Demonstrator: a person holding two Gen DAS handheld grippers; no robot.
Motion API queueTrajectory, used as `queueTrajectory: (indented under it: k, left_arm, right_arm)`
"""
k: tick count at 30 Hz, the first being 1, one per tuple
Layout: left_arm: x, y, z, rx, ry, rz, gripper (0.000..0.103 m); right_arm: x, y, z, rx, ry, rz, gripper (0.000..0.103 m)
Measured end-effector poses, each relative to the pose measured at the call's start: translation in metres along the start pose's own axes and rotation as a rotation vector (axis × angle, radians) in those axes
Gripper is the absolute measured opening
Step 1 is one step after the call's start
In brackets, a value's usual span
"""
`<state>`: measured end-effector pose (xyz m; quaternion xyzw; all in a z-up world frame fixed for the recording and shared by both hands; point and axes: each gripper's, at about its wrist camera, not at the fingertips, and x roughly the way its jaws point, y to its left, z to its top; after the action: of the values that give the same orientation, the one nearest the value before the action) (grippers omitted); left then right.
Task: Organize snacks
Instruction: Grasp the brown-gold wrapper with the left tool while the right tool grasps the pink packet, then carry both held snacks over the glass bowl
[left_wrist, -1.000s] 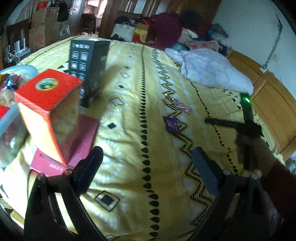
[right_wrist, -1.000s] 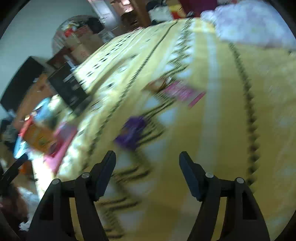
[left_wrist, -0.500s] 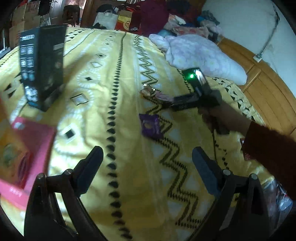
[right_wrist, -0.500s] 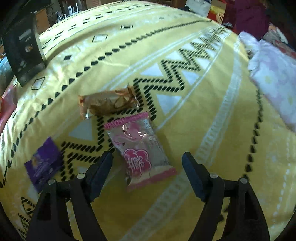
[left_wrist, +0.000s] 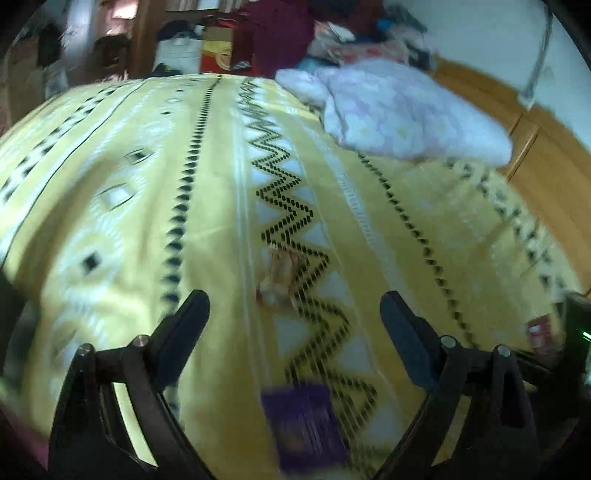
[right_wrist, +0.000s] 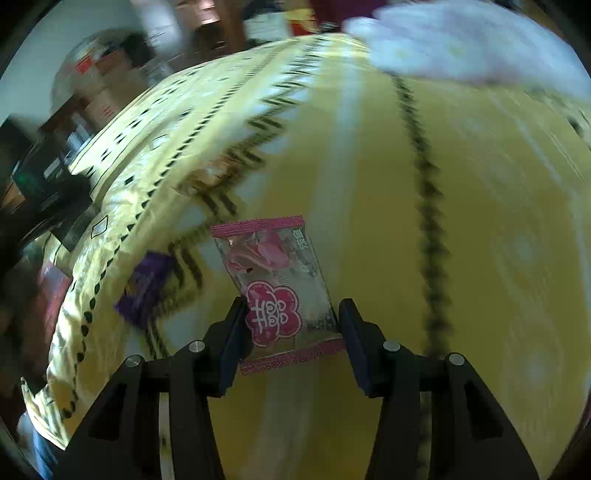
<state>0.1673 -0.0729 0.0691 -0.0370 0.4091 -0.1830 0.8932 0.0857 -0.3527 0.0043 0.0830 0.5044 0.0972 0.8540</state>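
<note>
A pink snack packet (right_wrist: 273, 280) sits between the pads of my right gripper (right_wrist: 293, 314). Its jaws are closing, and both pads touch the packet's side edges. The packet looks sharp while the yellow bedspread (right_wrist: 369, 184) behind it is blurred. A purple packet (right_wrist: 147, 284) and a brown wrapper (right_wrist: 210, 177) lie to the left on the bed. My left gripper (left_wrist: 293, 310) is wide open, its jaws closing slightly, with nothing between them. It hovers over the brown wrapper (left_wrist: 280, 273), and the purple packet (left_wrist: 303, 424) lies nearer the camera.
A pale folded quilt (left_wrist: 406, 110) lies at the far right of the bed, beside a wooden headboard (left_wrist: 535, 155). A black box (right_wrist: 55, 184) stands at the bed's left side. Clutter and cartons line the far wall. The right gripper's body (left_wrist: 576, 332) shows at the left view's right edge.
My left gripper swept right across the bed, so the red and black boxes left its view. My right gripper's jaws narrowed onto the pink packet, which now stays sharp against a blurred bed.
</note>
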Motion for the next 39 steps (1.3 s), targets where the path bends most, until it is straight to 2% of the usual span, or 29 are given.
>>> queueTrajectory:
  k: [2,4,6,9,10,11,13,15,20,25,26,27,28,31,34,39]
  left_arm:
    - [0.032,0.002,0.008,0.015,0.052,0.023,0.089]
    - [0.049,0.005,0.01,0.013,0.091,0.032,0.086]
    - [0.06,0.006,0.012,0.022,0.11,0.056,0.084]
    - [0.071,0.007,0.012,0.029,0.125,0.069,0.074]
    - [0.074,0.006,0.012,0.033,0.134,0.073,0.063]
    - [0.079,0.005,0.012,0.039,0.152,0.077,0.045]
    - [0.084,0.002,0.006,0.056,0.189,0.07,0.027]
    - [0.076,-0.002,0.001,0.075,0.179,0.075,0.026]
    - [0.029,-0.012,-0.005,0.089,0.116,0.048,0.025]
    - [-0.034,-0.021,-0.011,0.079,0.032,0.038,0.025]
    - [-0.044,-0.023,-0.012,0.08,0.017,0.042,0.025]
    - [-0.057,-0.025,-0.015,0.082,0.003,0.042,0.025]
    - [-0.076,-0.029,-0.021,0.083,-0.019,0.049,0.025]
    - [-0.109,-0.035,-0.026,0.084,-0.066,0.073,0.025]
    - [-0.138,-0.036,-0.03,0.101,-0.11,0.118,0.025]
    - [-0.185,-0.029,-0.029,0.099,-0.184,0.213,0.025]
  right_arm:
    - [-0.011,-0.004,-0.013,0.01,0.004,-0.02,0.054]
    - [-0.014,-0.006,-0.018,-0.01,0.024,0.003,0.059]
    - [-0.023,-0.006,-0.019,-0.032,0.011,0.017,0.068]
    - [-0.035,-0.01,-0.014,-0.053,-0.023,0.013,0.074]
    - [-0.036,-0.012,-0.011,-0.056,-0.028,0.015,0.074]
    - [-0.035,-0.014,-0.009,-0.06,-0.029,0.016,0.074]
    - [-0.027,-0.015,-0.006,-0.068,-0.011,0.027,0.074]
    - [-0.014,-0.013,-0.005,-0.07,0.012,0.039,0.074]
    - [0.012,-0.004,-0.007,-0.088,0.046,0.062,0.074]
    - [0.024,0.003,-0.008,-0.142,0.049,0.01,0.075]
    - [0.024,0.005,-0.009,-0.151,0.05,-0.008,0.073]
    - [0.024,0.005,-0.01,-0.15,0.048,-0.028,0.064]
    - [0.022,0.004,-0.011,-0.143,0.043,-0.037,0.053]
    - [0.012,-0.002,-0.013,-0.111,0.019,-0.022,0.045]
    - [-0.01,0.004,-0.015,-0.106,-0.049,-0.021,0.042]
    - [-0.071,0.025,-0.023,-0.078,-0.186,-0.008,0.041]
